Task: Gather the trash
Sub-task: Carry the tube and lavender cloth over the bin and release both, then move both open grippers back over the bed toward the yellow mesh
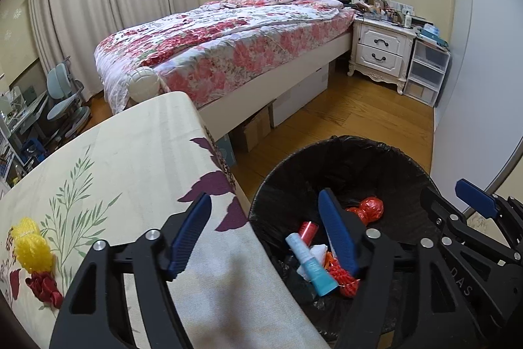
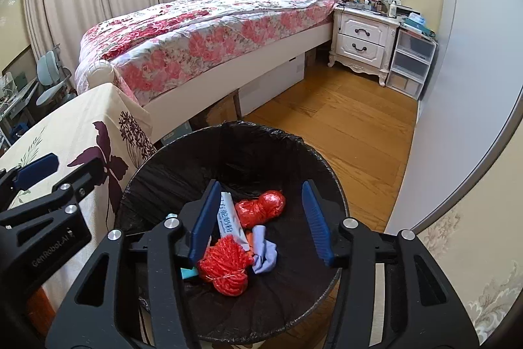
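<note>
Two grippers hang over the bin [image 2: 170, 152], both with jaws apart and nothing between them — the left gripper [image 1: 264, 231] straddles the bin's rim beside the table [image 1: 130, 152], the right gripper [image 2: 261, 221] sits squarely above the bin's middle. Inside the bin lie a red net [image 2: 225, 264], a red wrapper [image 2: 261, 206], a blue tube [image 1: 310, 264] and a lilac scrap [image 2: 263, 251]. Left of the bin, on the table, a yellow net [image 1: 31, 246] and a red ribbon [image 1: 44, 287] remain.
</note>
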